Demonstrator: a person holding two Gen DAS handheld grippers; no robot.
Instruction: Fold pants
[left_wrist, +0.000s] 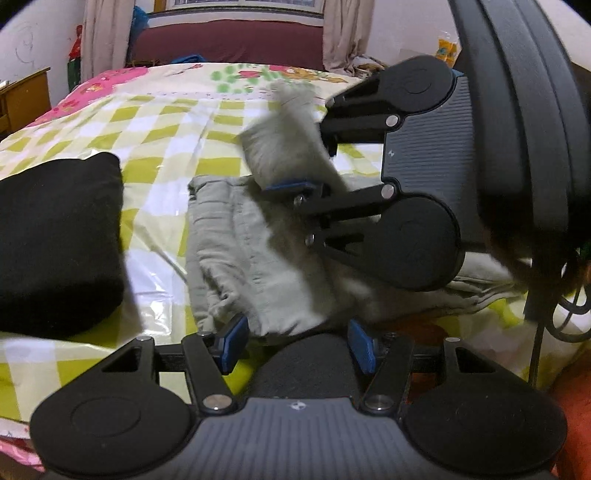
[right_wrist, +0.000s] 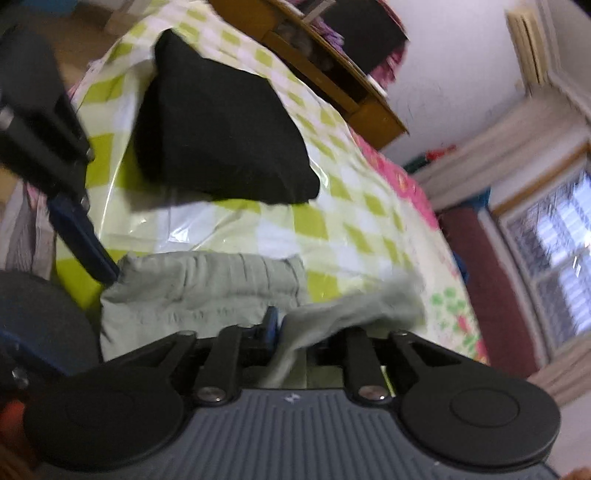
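- My left gripper (left_wrist: 293, 345) tilts down toward the bed (left_wrist: 166, 122), jaws spread, with the edge of the grey-green pants (left_wrist: 236, 236) lying between the blue pads without being pressed.
- My right gripper (left_wrist: 295, 173) is rolled on its side over the pants, jaws narrow, with a lifted fold of cloth between them; whether they pinch it I cannot tell.
- A black cushion (left_wrist: 59, 240) sits beside the pants.
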